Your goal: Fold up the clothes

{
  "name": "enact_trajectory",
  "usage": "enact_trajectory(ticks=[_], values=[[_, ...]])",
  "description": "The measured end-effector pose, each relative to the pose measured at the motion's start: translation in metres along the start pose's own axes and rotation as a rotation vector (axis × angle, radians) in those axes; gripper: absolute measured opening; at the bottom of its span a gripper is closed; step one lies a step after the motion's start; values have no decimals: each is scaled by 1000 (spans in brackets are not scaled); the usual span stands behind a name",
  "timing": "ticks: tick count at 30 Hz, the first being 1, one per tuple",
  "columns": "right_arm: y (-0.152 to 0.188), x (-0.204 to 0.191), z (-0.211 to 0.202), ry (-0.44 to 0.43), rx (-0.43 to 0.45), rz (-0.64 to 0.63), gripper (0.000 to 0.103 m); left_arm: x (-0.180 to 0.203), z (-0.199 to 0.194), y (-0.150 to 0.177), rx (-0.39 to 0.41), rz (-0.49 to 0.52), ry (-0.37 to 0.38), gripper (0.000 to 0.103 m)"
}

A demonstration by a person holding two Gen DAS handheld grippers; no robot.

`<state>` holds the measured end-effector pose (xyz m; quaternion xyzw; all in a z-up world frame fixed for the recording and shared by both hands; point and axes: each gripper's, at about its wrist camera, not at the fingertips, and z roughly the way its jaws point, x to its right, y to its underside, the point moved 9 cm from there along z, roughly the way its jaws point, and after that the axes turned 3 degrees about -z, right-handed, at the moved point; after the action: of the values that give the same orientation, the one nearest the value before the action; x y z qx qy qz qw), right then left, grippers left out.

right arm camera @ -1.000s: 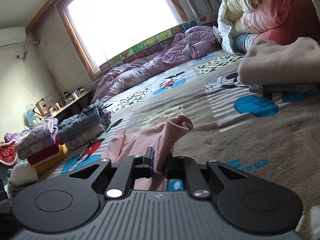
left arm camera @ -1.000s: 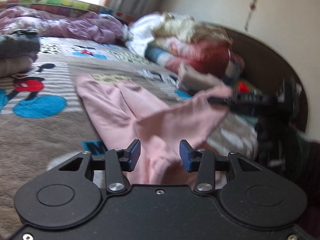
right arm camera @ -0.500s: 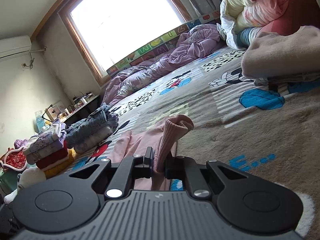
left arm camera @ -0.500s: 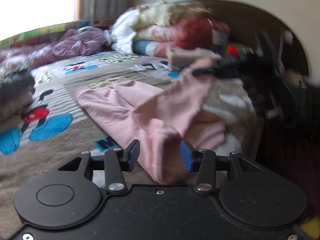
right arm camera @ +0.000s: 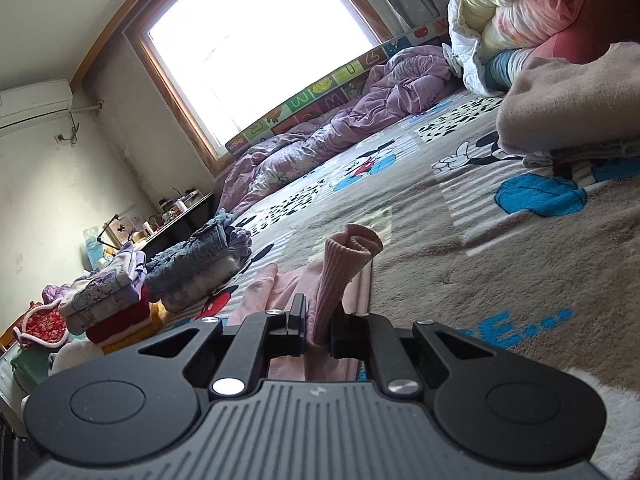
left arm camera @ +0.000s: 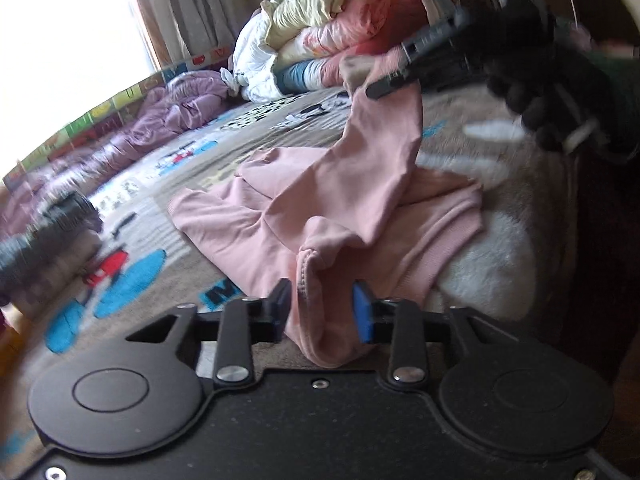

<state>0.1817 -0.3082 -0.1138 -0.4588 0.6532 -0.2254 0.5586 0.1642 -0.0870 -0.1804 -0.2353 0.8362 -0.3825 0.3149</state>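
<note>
The left gripper has its jaws closing, and a bunched fold of the pink garment sits between them. The dark finger on one side touches the cloth. On the other side a thin gap shows beside the blue pad, so the cloth is not squeezed tight.

The right gripper has its jaws close together, and they pinch a ribbed cuff of the same pink garment. The cuff sticks up past the fingers and curls over at the top. In the left wrist view this gripper is up high and far back — it lifts one sleeve off the bed, and a hand in a dark glove holds it.

The rest of the garment lies spread on the cartoon blanket, between the two tools. Its ribbed hem is near the bed's edge.

Farther off there is a stack of folded clothes and a pair of jeans on a folded pile — both on the far side of the blanket. A purple quilt lies under the window.
</note>
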Motion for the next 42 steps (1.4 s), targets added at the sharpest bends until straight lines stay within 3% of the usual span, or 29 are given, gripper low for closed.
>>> enact_trajectory(ticks=[3, 10, 14, 17, 20, 23, 27, 31, 34, 36, 39, 42], values=[[-1, 0, -1, -10, 6, 7, 13, 6, 5, 3, -19, 92, -67, 9], [-7, -3, -9, -65, 34, 43, 12, 26, 9, 15, -65, 390, -204, 5], [1, 14, -7, -10, -16, 94, 12, 35, 15, 29, -103, 542, -249, 4], [4, 20, -10, -24, -11, 141, 12, 36, 17, 34, -116, 599, -260, 3], [16, 24, -2, -6, -67, 141, 13, 35, 17, 37, -130, 635, -251, 2], [22, 24, 3, -1, -82, 148, 13, 26, 7, 31, -142, 566, -187, 3], [13, 17, 3, -36, -57, 146, 13, 3, -24, 6, -85, 302, -52, 5], [1, 10, 6, -65, -47, 124, 13, -33, -38, -22, 40, 0, -48, 5], [-5, 4, 9, -90, -40, 119, 13, -41, -22, -30, 73, -179, -34, 5], [-9, 1, 11, -102, -34, 114, 13, -32, -8, -28, 45, -215, 19, 5], [-20, -2, 13, -127, -8, 118, 13, -14, 3, -16, -35, -160, 42, 5], [-33, -5, 16, -155, 14, 119, 13, -5, 1, -7, -50, -170, 67, 4]])
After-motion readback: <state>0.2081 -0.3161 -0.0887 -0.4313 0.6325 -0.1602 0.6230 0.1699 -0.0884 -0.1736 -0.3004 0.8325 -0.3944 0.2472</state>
